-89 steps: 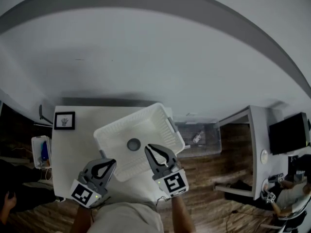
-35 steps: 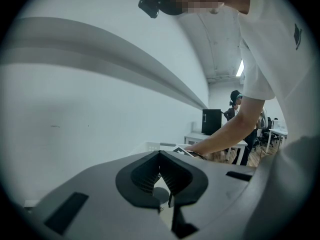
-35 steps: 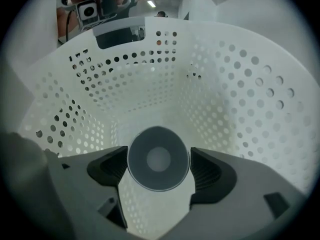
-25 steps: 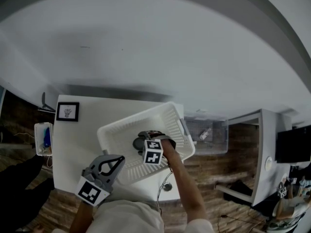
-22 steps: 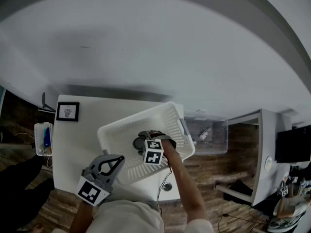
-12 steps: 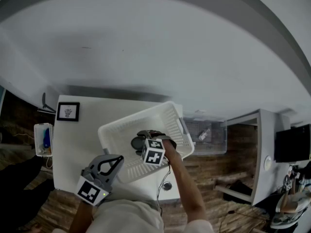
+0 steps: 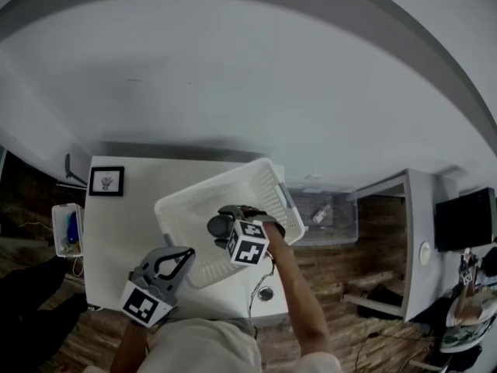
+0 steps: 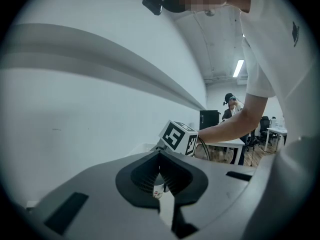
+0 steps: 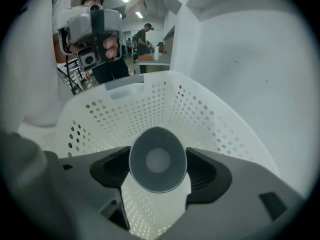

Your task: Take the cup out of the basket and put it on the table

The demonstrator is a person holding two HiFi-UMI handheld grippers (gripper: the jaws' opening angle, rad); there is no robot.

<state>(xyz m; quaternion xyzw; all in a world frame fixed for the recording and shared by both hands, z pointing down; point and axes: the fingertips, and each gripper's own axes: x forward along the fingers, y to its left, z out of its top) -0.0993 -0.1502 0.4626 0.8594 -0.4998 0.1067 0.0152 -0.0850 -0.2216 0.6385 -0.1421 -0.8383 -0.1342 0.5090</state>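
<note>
over the white basket [image 7: 180, 206], your right gripper [image 7: 225, 222] points steeply down, its jaws spread wide and clamped on the grey cup [image 9: 158, 159], one pad on each side. the cup sits within the perforated walls; whether it is clear of the basket floor can't be told. the basket rests on the white table [image 7: 116, 224]. by the table's near edge, your left gripper [image 7: 177, 256] is clenched on nothing, apart from the cup.

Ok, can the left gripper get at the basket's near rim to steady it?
Probably yes: the left gripper sits just short of the near rim of the basket, nothing between, and the right gripper holds the cup farther in. The left jaws are shut, though.
</note>
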